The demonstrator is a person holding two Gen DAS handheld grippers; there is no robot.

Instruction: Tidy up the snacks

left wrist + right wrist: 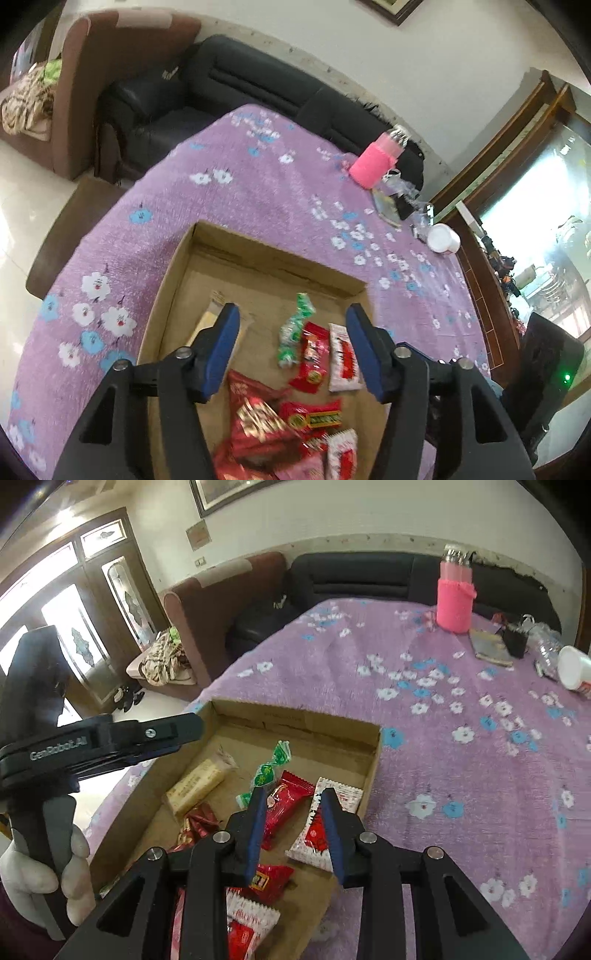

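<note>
Looking down both tools you see the snacks already lying loose inside the shallow cardboard box (373,760), which sits on the counter under a fuzzy purple cloth (461,775) with white and blue flowers. The left tool (291,314) stands with its blue pads well apart and nothing between them; the right tool (293,794) hangs above the packets in the lower middle of its frame, pads only a little apart and pressing on nothing. I judge every packet here to be very light, thin and crinkly, so the glossy foil may slide between the pads. The white packet with red print (325,823) and the red packet (284,805) beside it are flat pillows with serrated ends; you can take them across the middle of the body, not by the thin sealed edge, which may fold. The green twisted candy (267,770) is small and knotted, best held at its thicker centre. The long beige bar (197,784), toward the left of the box, looks stiffer and probably crumbles, so squeeze it gently across its width. The cardboard wall is low and soft; avoid pushing on it.
</note>
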